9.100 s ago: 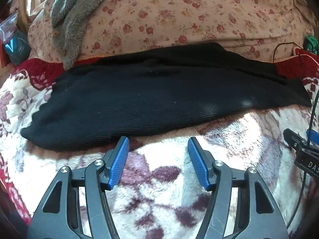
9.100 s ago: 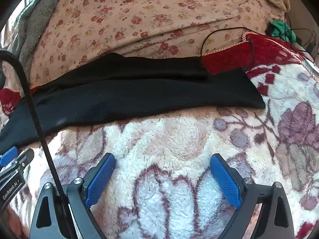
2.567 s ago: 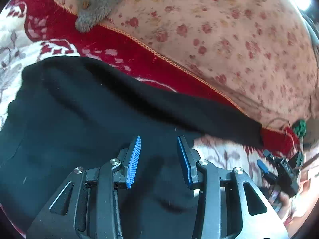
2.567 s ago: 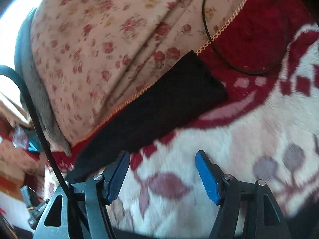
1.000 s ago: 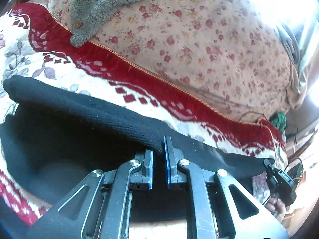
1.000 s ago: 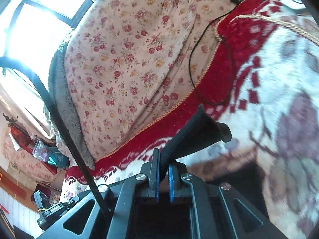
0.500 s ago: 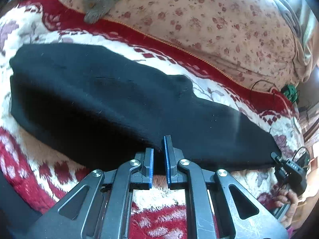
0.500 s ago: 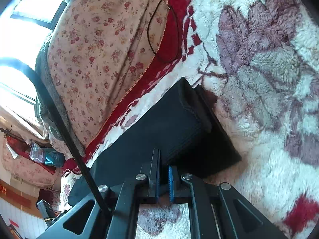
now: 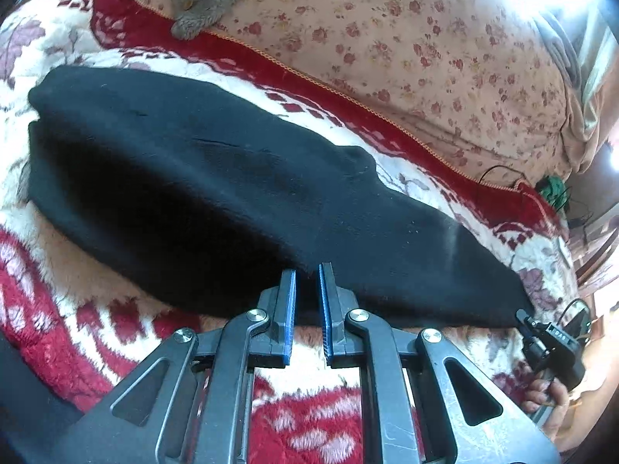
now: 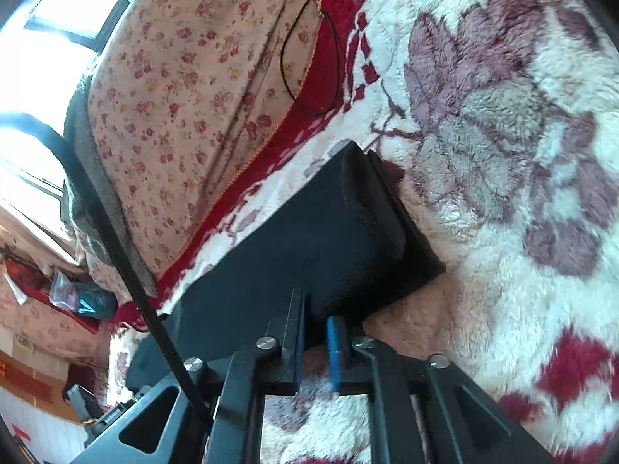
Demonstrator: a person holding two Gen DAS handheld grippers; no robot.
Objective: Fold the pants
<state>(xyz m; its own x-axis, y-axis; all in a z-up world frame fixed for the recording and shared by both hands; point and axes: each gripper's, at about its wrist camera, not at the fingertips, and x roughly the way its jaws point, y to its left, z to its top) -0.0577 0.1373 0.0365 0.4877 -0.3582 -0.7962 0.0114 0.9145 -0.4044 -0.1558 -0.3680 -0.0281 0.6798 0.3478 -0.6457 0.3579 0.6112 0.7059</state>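
The black pants [image 9: 232,193] lie folded lengthwise in a long band across the fleece blanket [image 9: 77,309]. My left gripper [image 9: 307,276] is at their near edge, shut on a pinch of the black cloth. In the right wrist view the leg end of the pants [image 10: 309,239] lies doubled, the upper hem a little short of the lower one. My right gripper [image 10: 314,321] is at the near edge there. Its jaws are opening, with the cloth edge still between the pads. It also shows in the left wrist view as the right gripper [image 9: 549,344], held in a hand.
A floral quilt [image 9: 425,58] is heaped behind the pants, with a grey fuzzy garment [image 9: 209,11] on top. A thin black cable [image 10: 309,58] loops on the blanket's red border. Patterned blanket [image 10: 503,154] stretches to the right of the leg end.
Both grippers came down toward me and laid the lifted edge of the pants flat onto the lower layer. The right gripper's pads have parted slightly; the left pads stay pinched.
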